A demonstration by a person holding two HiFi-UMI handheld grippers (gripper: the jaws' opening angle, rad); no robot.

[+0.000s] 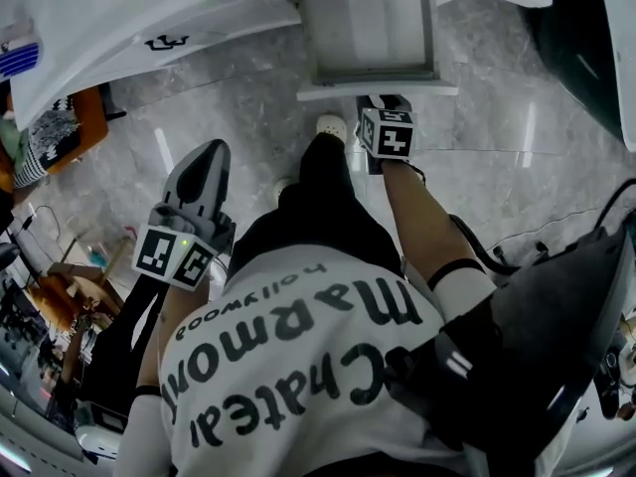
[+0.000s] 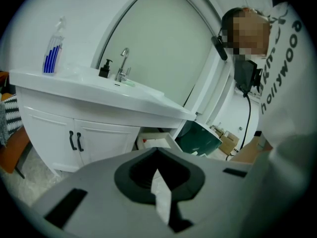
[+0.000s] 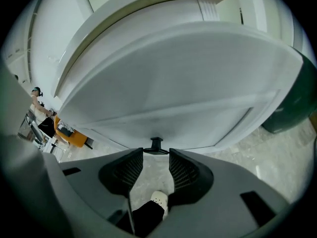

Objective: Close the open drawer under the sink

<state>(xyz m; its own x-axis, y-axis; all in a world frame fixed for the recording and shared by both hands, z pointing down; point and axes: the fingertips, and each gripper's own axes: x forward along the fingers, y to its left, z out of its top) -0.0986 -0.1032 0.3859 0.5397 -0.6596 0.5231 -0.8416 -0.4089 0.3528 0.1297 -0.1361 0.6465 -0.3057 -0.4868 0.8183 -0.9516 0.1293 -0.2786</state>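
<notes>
The open white drawer (image 1: 370, 28) juts out from under the sink counter (image 1: 149, 18) at the top of the head view, its front panel (image 1: 378, 91) facing me. My right gripper (image 1: 383, 102) sits right at that panel, its marker cube just below. In the right gripper view the drawer front (image 3: 173, 83) fills the picture and its small black handle (image 3: 156, 145) lies just beyond the tips of the right gripper (image 3: 156, 153), which is open with nothing between the pads. My left gripper (image 1: 206, 149) hangs lower left, shut and empty, away from the drawer (image 2: 157, 141).
A dark green bin (image 1: 586, 38) stands right of the drawer, also in the left gripper view as the bin (image 2: 198, 138). Cabinet doors with black handles (image 2: 75, 141) are left of the drawer. An orange chair (image 1: 75, 127) stands left. My shoe (image 1: 331, 125) rests on the marble floor (image 1: 238, 97).
</notes>
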